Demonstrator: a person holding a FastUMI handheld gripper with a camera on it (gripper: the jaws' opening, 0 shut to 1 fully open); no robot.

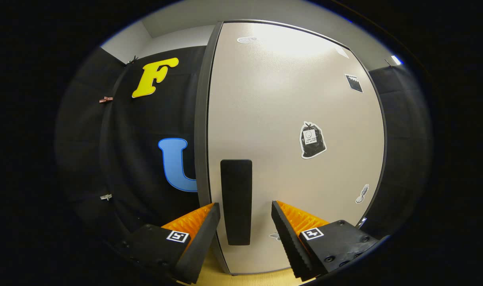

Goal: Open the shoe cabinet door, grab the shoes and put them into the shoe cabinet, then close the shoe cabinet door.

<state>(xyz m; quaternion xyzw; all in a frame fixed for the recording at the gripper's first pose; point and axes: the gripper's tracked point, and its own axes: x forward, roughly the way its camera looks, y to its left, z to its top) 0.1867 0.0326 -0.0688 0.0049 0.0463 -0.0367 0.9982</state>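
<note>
The shoe cabinet door [289, 119] is a pale grey panel with a dark frame, standing upright straight ahead and shut. A tall black handle [236, 200] sits near its left edge, low down. My gripper [244, 210] is open, one finger on each side of the handle, and neither finger presses on it. The handle stands in the gap between the fingertips, close ahead. Several stickers dot the door, among them a black bag-shaped one [313, 140].
Black booth cloth [146, 159] hangs to the left of the cabinet and more dark cloth to the right. A strip of light wooden floor [249, 278] shows below the door. White wall and ceiling rise above the cloth.
</note>
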